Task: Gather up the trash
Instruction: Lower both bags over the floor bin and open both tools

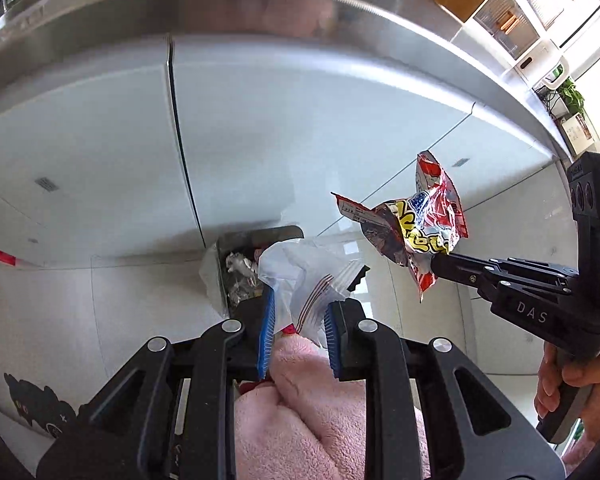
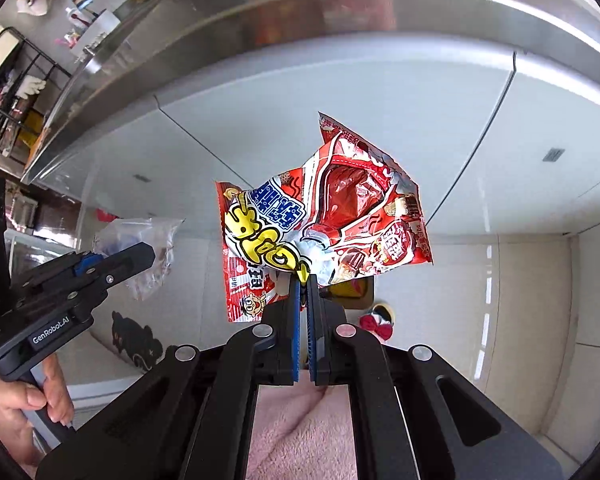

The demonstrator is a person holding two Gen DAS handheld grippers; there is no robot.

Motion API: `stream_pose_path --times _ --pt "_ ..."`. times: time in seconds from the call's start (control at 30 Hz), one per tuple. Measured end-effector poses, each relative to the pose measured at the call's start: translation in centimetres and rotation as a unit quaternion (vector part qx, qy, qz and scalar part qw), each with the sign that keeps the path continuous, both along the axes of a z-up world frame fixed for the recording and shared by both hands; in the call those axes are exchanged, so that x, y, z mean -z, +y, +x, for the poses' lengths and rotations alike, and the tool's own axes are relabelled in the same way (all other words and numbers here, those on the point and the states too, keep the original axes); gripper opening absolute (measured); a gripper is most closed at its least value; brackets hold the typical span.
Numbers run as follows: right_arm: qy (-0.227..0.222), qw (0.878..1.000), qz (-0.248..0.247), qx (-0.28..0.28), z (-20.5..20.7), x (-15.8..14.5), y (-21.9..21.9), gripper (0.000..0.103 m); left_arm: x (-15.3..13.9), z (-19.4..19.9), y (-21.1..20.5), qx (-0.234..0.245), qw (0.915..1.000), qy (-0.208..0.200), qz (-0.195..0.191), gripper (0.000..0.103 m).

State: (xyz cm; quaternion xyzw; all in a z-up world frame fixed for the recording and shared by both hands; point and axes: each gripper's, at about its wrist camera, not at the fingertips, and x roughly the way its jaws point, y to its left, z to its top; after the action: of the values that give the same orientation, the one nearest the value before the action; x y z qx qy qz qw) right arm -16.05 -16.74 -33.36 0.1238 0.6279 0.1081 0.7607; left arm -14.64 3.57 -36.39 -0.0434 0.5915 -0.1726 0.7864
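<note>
1. Your left gripper (image 1: 300, 332) holds a crumpled clear zip bag (image 1: 312, 276) between its blue pads (image 1: 266, 334); the jaws stand partly apart around the plastic, above the open trash bin (image 1: 240, 264) on the tiled floor (image 1: 140, 292).
2. The bin sits against the grey cabinet front (image 1: 280, 128), with scraps already inside.
3. Your right gripper (image 2: 303, 280) pinches the lower edge of a red and yellow snack wrapper (image 2: 328, 216), jaws nearly closed on it, and the wrapper hangs in the air, to the right of the zip bag.
4. A red bow (image 2: 376, 324) lies on the floor beyond it.
</note>
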Motion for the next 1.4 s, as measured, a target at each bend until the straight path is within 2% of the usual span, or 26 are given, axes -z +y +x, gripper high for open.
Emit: stream_pose_path --times 0.37,0.67,0.8,0.9,1.0,1.13,1.2,1.27,1.4 --pt "0.081 0.994 0.038 0.061 2.8 11.9 0.0 0.005 12.1 2.7 -1.0 0.005 0.9976 0.066 0.02 0.02" --pt "0.132 0.981 0.083 0.119 5.5 19.8 0.8 0.005 19.8 4.2 -2.2 0.017 0.995 0.096 0.023 0.021" --pt "0.139 0.981 0.075 0.113 6.6 21.6 1.6 0.005 21.4 5.0 -2.0 0.012 0.9942 0.105 0.02 0.022" --pt "0.148 0.98 0.067 0.111 6.5 22.4 2.0 0.008 22.0 5.5 -1.9 0.007 0.9937 0.11 0.02 0.03" --pt "0.15 0.981 0.059 0.11 7.1 22.6 2.5 0.009 22.3 6.0 -1.8 0.004 0.9938 0.11 0.02 0.036" --pt "0.149 0.981 0.056 0.113 7.8 22.4 2.8 0.011 22.4 6.3 -1.5 0.001 0.9935 0.112 0.021 0.037" --pt "0.148 0.98 0.057 0.117 7.8 22.4 2.7 0.017 22.2 6.3 -1.4 0.002 0.9935 0.111 0.021 0.044" --pt "0.144 0.98 0.058 0.124 8.1 22.0 2.4 0.036 22.3 6.4 -1.6 0.003 0.9938 0.109 0.021 0.051" --pt "0.135 0.98 0.054 0.136 8.3 21.3 1.7 0.04 21.5 6.5 -1.6 0.002 0.994 0.107 0.022 0.073"
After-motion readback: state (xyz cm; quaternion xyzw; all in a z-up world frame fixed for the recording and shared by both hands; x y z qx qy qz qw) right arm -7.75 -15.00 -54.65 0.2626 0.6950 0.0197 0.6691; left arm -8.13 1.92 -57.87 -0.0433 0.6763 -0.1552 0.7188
